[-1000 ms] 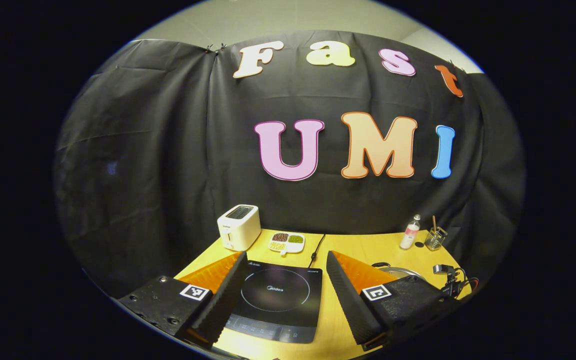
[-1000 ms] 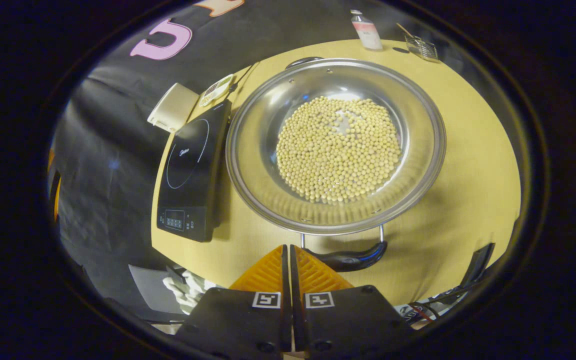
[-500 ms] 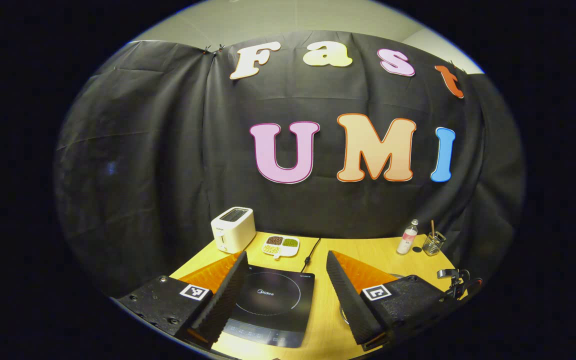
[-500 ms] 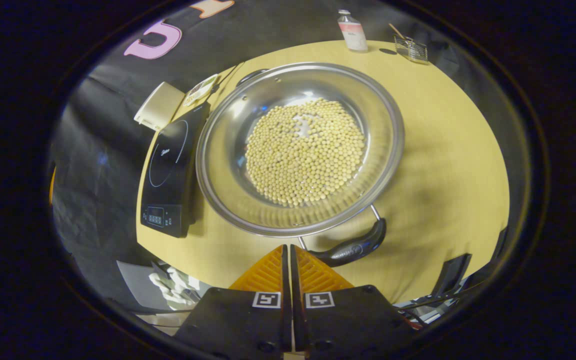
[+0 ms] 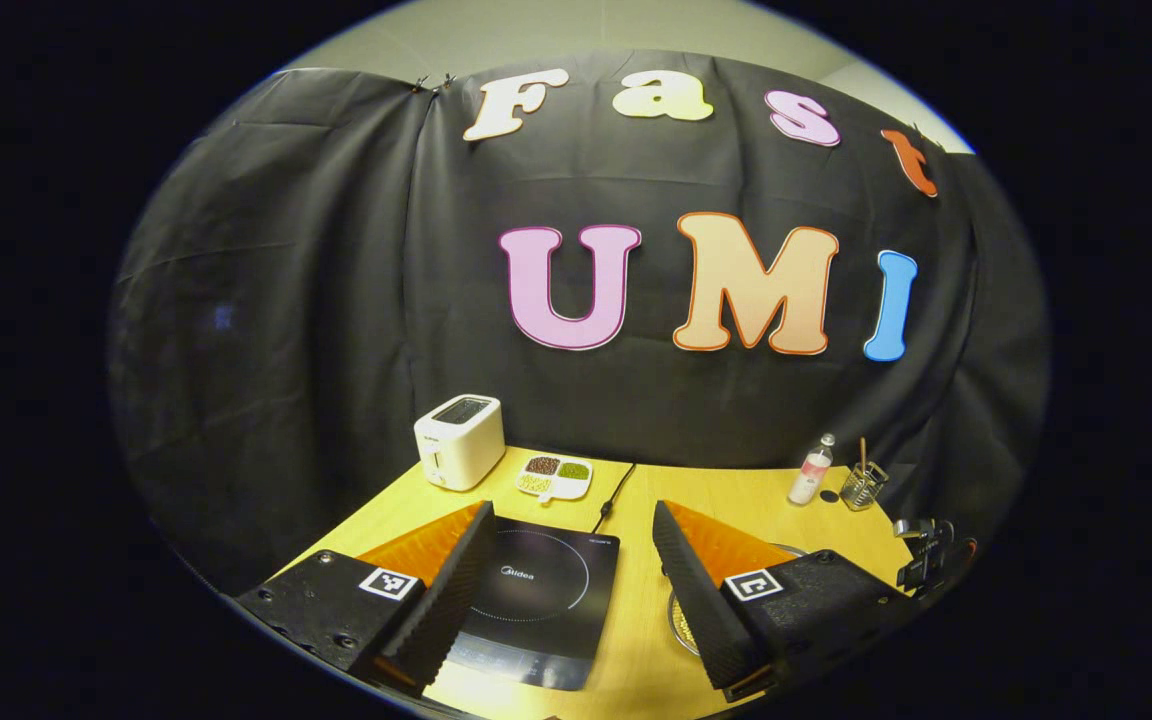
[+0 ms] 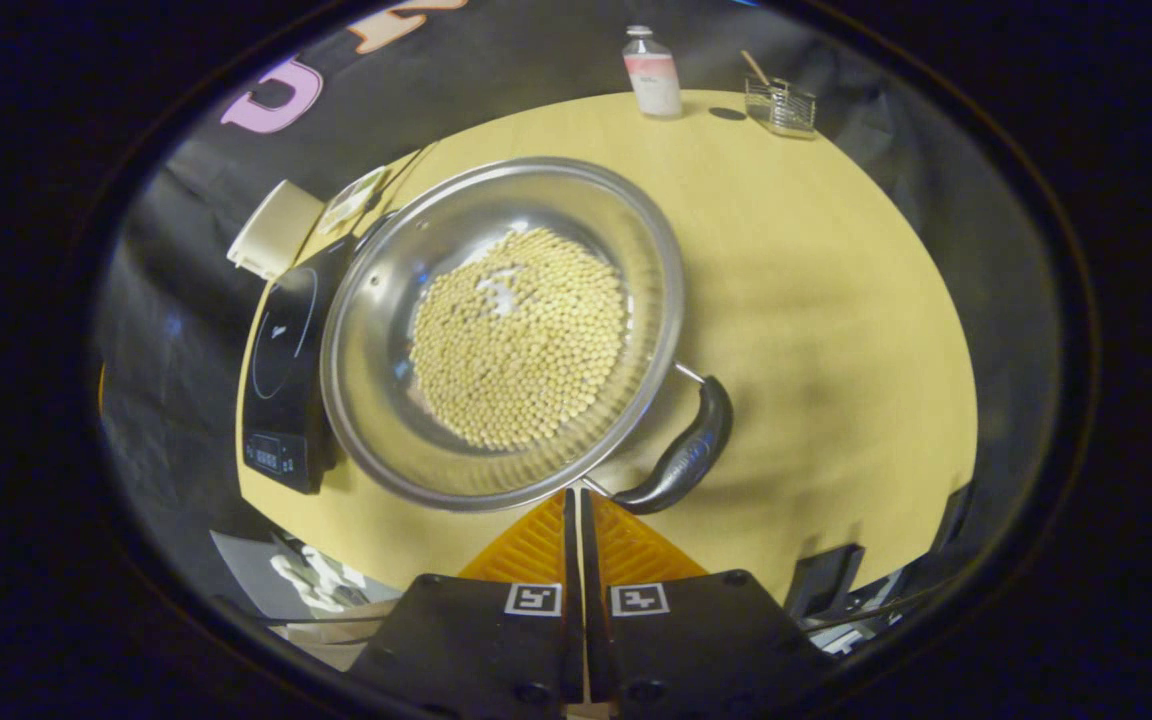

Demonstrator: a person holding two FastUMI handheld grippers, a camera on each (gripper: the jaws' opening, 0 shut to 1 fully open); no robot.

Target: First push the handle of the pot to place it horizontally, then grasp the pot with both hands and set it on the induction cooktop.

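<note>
In the right gripper view a wide steel pot [image 6: 376, 300] full of pale beans stands on the yellow table, beside the black induction cooktop [image 6: 281, 350]. Its black near handle [image 6: 686, 455] points to the lower right. My right gripper [image 6: 576, 492] is shut with nothing between its fingers, tips at the pot's near rim next to that handle. In the left gripper view my left gripper [image 5: 571, 520] hangs open above the cooktop [image 5: 536, 590], with a sliver of the pot [image 5: 678, 625] behind its right finger.
A white toaster [image 5: 458, 440] and a divided dish of beans [image 5: 554, 477] sit at the back left. A bottle [image 5: 809, 470] and a wire utensil holder [image 5: 861, 487] stand at the back right. The cooktop's cord [image 5: 614, 495] runs back along the table.
The pot has turned, its near handle swinging from straight ahead of my right gripper round to the right. The left gripper has drawn back a little; it stays open.
</note>
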